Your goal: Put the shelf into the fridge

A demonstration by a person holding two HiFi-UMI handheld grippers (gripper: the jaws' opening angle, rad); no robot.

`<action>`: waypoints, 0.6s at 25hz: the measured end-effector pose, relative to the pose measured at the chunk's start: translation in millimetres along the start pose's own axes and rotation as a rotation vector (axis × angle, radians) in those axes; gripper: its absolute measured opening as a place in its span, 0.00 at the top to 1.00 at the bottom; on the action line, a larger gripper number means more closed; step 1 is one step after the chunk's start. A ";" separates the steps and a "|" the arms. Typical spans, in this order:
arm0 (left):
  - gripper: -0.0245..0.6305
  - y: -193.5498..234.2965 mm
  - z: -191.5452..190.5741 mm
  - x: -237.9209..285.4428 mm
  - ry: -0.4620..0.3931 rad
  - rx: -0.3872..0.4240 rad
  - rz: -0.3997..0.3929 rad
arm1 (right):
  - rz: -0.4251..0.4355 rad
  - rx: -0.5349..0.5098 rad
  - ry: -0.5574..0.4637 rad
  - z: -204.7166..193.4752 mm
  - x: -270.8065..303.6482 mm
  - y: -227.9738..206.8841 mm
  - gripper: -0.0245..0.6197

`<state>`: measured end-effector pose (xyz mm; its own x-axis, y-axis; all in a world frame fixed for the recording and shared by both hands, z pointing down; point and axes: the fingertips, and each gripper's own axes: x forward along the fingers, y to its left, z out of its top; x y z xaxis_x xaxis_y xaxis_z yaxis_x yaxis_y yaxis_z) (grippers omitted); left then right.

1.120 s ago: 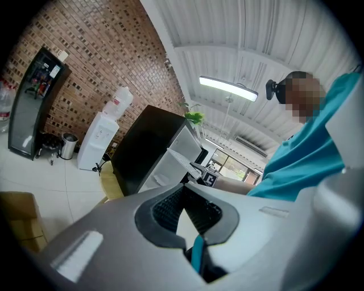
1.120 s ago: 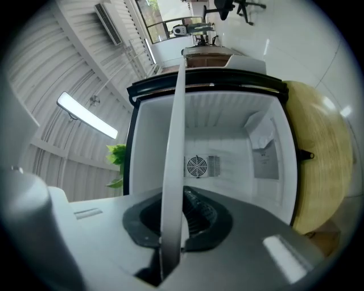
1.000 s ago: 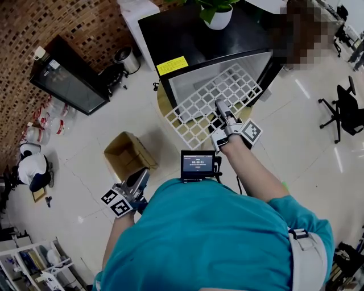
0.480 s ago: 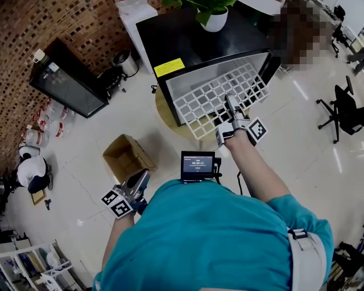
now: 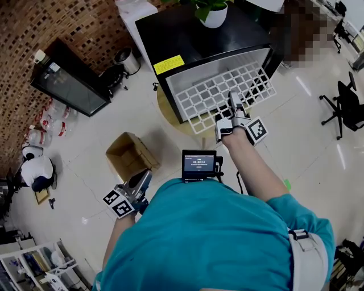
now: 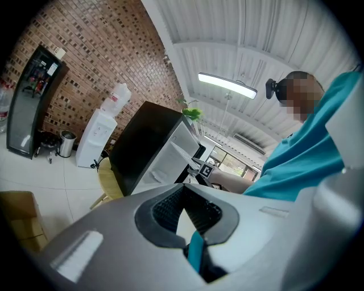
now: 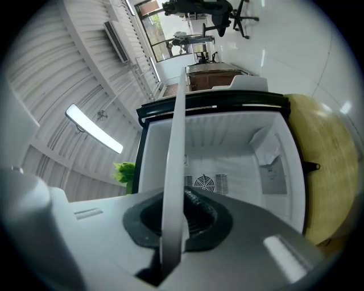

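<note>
The white grid shelf (image 5: 223, 91) lies flat with its far part inside the open front of the black fridge (image 5: 199, 34). My right gripper (image 5: 232, 99) is shut on the shelf's near edge. In the right gripper view the shelf (image 7: 175, 142) runs edge-on between the jaws toward the white fridge interior (image 7: 239, 153), which has a round fan grille on its back wall. My left gripper (image 5: 144, 177) hangs by the person's left side, away from the fridge. In the left gripper view its pads (image 6: 170, 207) meet with nothing between them.
The fridge stands on a round yellow stool (image 5: 169, 112), with a potted plant (image 5: 215, 11) on top. An open cardboard box (image 5: 128, 154) sits on the floor at left. A black glass-door cabinet (image 5: 68, 79), a bin (image 5: 125, 57) and an office chair (image 5: 347, 105) stand around.
My right gripper has pushed the shelf forward, and more of it now lies inside the fridge opening. The left gripper has stayed by the person's side.
</note>
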<state>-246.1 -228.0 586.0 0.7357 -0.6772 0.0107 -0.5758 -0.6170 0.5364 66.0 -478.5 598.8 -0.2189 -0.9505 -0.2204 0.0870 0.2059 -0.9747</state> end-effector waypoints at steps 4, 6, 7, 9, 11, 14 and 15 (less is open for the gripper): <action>0.97 4.2 -4.0 1.8 0.016 0.000 0.011 | 0.036 0.014 -0.020 3.9 8.2 -4.3 0.93; 0.97 6.5 -8.2 2.8 0.029 -0.002 0.017 | 0.037 0.015 -0.033 7.4 8.6 -7.3 0.93; 0.96 8.1 -10.9 2.8 0.038 -0.002 0.019 | 0.023 0.006 -0.041 9.1 7.8 -10.4 0.93; 0.96 12.4 -17.4 2.1 0.057 -0.005 0.022 | 0.009 0.009 -0.063 11.6 7.3 -18.1 0.93; 0.96 17.1 -23.8 2.1 0.074 -0.008 0.024 | 0.030 0.039 -0.089 12.9 10.1 -22.9 0.93; 0.96 24.3 -33.7 3.3 0.094 -0.013 0.021 | 0.061 0.063 -0.121 15.3 13.6 -28.2 0.93; 0.97 27.0 -36.8 3.6 0.099 -0.016 0.021 | 0.066 0.058 -0.123 16.0 14.1 -29.1 0.93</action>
<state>-245.9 -232.4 631.5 0.7556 -0.6466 0.1049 -0.5864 -0.5962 0.5483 75.9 -501.6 624.6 -0.0902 -0.9575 -0.2739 0.1542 0.2583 -0.9537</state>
